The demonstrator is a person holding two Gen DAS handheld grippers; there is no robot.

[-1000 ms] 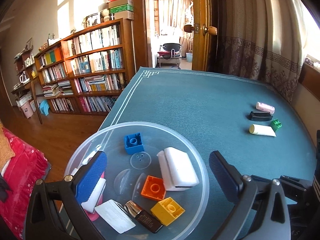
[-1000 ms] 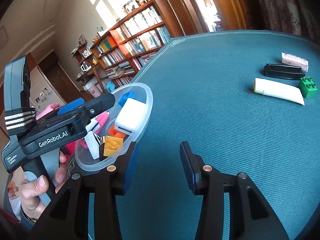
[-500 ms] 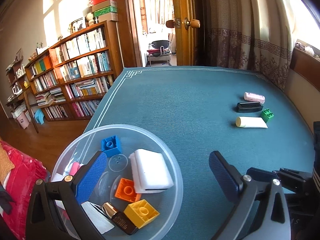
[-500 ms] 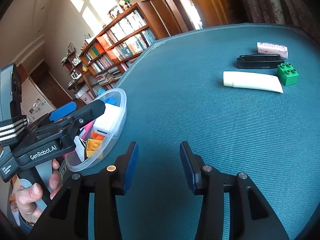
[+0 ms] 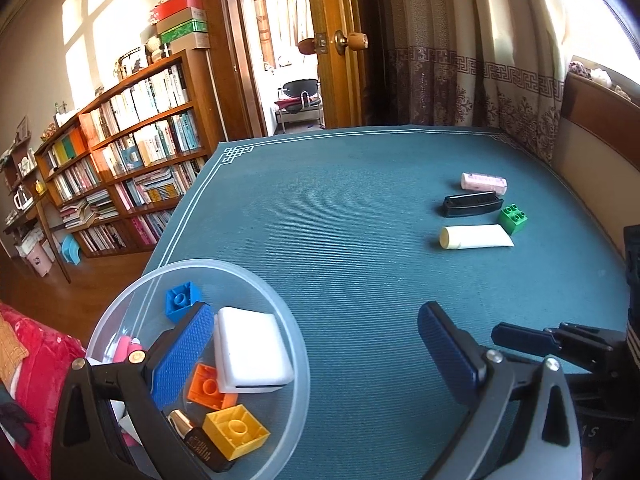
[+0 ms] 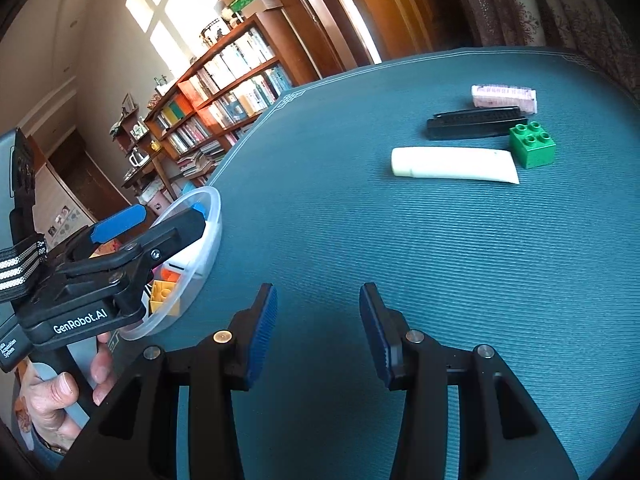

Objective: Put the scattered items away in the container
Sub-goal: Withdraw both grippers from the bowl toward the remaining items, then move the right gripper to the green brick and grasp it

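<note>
At lower left, the clear round plastic bowl [image 5: 296,344] of blocks is seen shifted leftward from a second ago, the left gripper [image 5: 316,356] spread wide. Rightward, the right gripper [image 6: 318,328] is held parted, nearer the white squeeze tube [image 6: 452,163] and green toy brick [image 6: 532,145].

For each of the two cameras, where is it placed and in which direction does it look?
Left wrist view: sits on the left tool, facing across the teal table toward the doorway; its open fingers straddle the rim of the clear bowl, and the right tool's fingers show at lower right.
Right wrist view: sits on the right tool, open above the table, facing the white tube and green brick; the left tool and a hand show at left.
Shared: bowl, tube, brick, black case, pink packet, bookshelf.
</note>
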